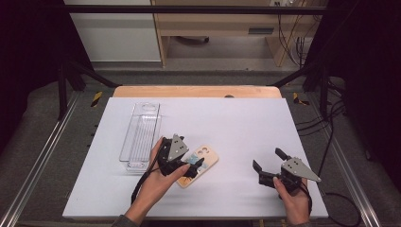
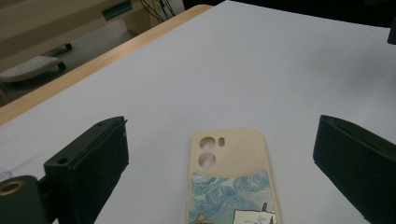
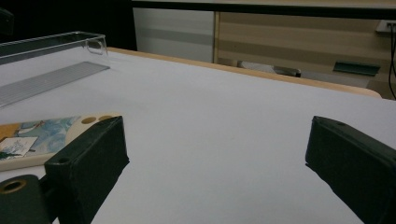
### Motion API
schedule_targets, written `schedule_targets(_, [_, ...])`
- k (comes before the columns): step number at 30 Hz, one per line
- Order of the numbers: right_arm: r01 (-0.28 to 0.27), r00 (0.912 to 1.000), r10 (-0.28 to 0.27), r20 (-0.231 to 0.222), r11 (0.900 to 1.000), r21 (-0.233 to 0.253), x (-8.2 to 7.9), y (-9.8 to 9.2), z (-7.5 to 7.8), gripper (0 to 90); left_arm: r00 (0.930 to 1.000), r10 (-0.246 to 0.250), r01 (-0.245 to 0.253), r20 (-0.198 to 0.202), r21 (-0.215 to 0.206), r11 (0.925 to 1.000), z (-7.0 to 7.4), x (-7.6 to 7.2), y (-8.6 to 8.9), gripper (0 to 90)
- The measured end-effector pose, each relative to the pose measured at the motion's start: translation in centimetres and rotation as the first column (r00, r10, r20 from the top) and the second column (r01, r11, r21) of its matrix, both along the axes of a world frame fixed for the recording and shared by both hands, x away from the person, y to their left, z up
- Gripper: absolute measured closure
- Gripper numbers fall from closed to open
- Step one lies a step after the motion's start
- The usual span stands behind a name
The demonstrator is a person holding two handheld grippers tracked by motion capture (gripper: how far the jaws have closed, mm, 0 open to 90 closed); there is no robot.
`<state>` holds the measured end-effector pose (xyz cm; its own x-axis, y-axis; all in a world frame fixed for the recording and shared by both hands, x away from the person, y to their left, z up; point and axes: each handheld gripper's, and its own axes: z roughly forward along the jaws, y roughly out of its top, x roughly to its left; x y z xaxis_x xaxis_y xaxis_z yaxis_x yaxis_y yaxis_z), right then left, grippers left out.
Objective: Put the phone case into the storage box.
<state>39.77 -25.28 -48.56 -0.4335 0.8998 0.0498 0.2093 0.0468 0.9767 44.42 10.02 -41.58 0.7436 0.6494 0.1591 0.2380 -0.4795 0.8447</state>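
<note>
A cream phone case [image 1: 203, 161] with a blue painted picture lies flat on the white table, camera cut-outs toward the far right. My left gripper [image 1: 191, 166] is open, with its jaws standing on either side of the case's near end. In the left gripper view the case [image 2: 229, 177] lies between the two spread jaws of the left gripper [image 2: 220, 135], apart from both. My right gripper [image 1: 268, 159] is open at the right, nothing between its jaws. In the right gripper view, the right gripper [image 3: 217, 140] points across bare table and the case [image 3: 42, 135] lies at the left.
A long clear plastic tray [image 1: 142, 135] stands empty left of the case, lengthwise toward the far edge; its end [image 3: 56, 51] is at the upper left of the right gripper view. The white table top [image 1: 236, 123] has a wooden strip along its far edge.
</note>
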Motion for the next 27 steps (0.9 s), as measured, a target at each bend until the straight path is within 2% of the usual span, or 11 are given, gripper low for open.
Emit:
schedule_targets(3, [0.000, 1.0000, 0.000, 0.002, 1.000, 0.000, 0.0, -0.1, 0.0, 5.3, 0.9994, -0.001, 0.001, -0.034, 0.001, 1.0000, 0.1, 0.3, 0.1, 3.2])
schedule_targets(8, [-0.003, 1.0000, 0.003, 0.003, 1.000, 0.001, 0.0, 0.0, 0.0, 5.3, 0.9988, -0.001, 0.002, -0.049, 0.012, 0.9999, 0.2, 0.6, 0.1, 3.3])
schedule_targets(14, [-0.006, 1.0000, 0.006, 0.003, 1.000, -0.003, 0.0, 0.1, 0.0, 5.3, 0.9957, -0.022, 0.025, -0.090, 0.037, 0.9990, -0.2, 0.8, -0.3, 3.3])
schedule_targets(15, [-0.007, 1.0000, 0.007, 0.002, 1.000, -0.003, 0.0, 0.1, 0.0, 5.3, 0.9946, -0.027, 0.033, -0.100, 0.059, 0.9977, -0.4, 0.9, -0.4, 3.2])
schedule_targets(17, [-0.007, 1.0000, 0.007, 0.001, 1.000, -0.002, 0.0, 0.1, 0.0, 5.3, 0.9940, -0.029, 0.037, -0.105, 0.070, 0.9969, -0.4, 1.0, -0.5, 3.2])
schedule_targets(27, [-0.005, 1.0000, 0.005, 0.003, 1.000, 0.002, 0.0, -0.1, 0.0, 5.2, 0.9877, -0.026, 0.040, -0.154, 0.088, 0.9954, -0.7, 1.7, -0.7, 3.3])
